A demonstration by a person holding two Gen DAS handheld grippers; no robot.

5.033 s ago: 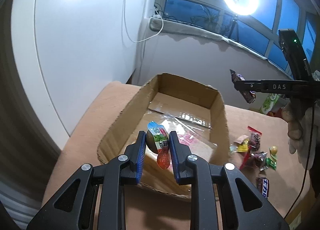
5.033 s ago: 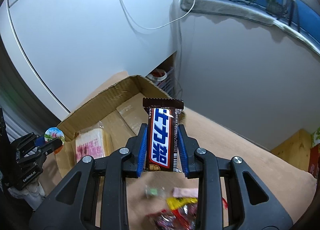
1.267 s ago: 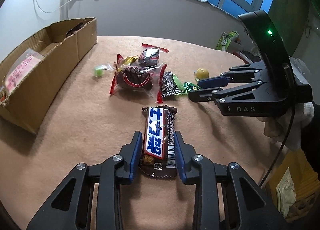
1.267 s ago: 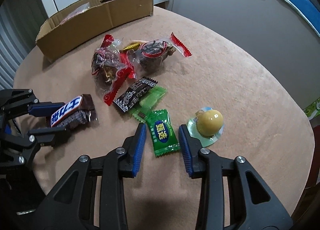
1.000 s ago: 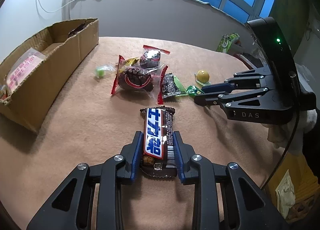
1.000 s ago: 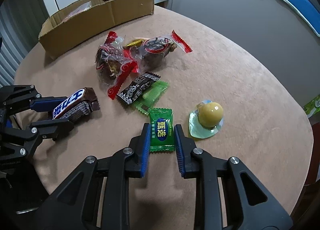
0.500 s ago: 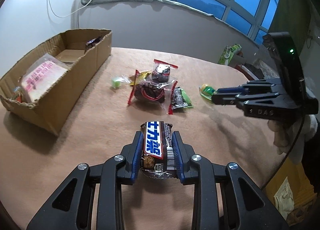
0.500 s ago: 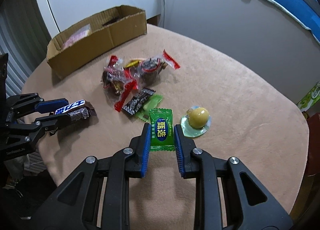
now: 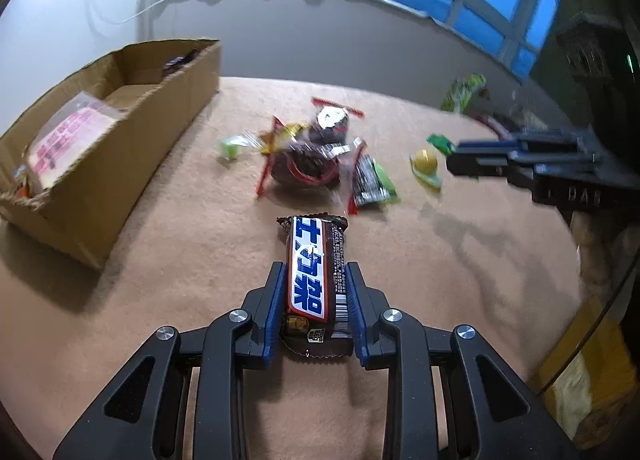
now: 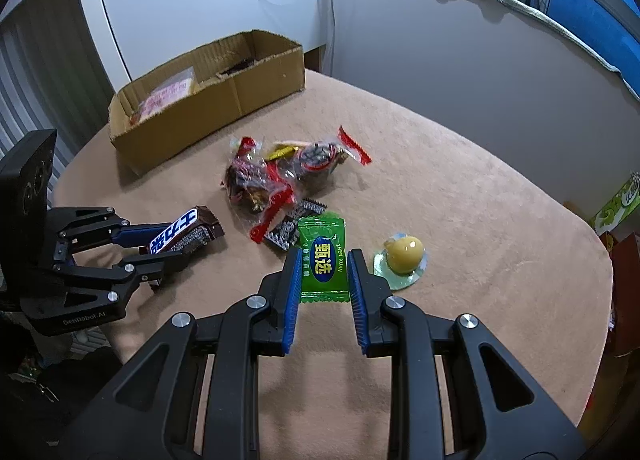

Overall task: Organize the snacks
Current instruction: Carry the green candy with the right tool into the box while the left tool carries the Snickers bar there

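Blue pads of my right fingers [image 10: 323, 280] are clamped on the green candy packet [image 10: 322, 260], lifted off the tan counter [image 10: 480, 220]. My left fingers [image 9: 316, 308] are clamped on the brown chocolate bar [image 9: 314, 276], also held above the counter. Just beside the green packet lies the yellow jelly cup [image 10: 402, 254], and a little farther is the pile of red-edged clear bags [image 10: 280, 176] with a dark packet [image 10: 292, 226] at its edge. A small green candy [image 9: 232, 146] sits alone near the cardboard box [image 10: 208, 116]. The box holds already a pink-labelled pack [image 10: 168, 94] and something dark. I judge the task is about half done: two snacks are in my fingers, and several wait on the counter.
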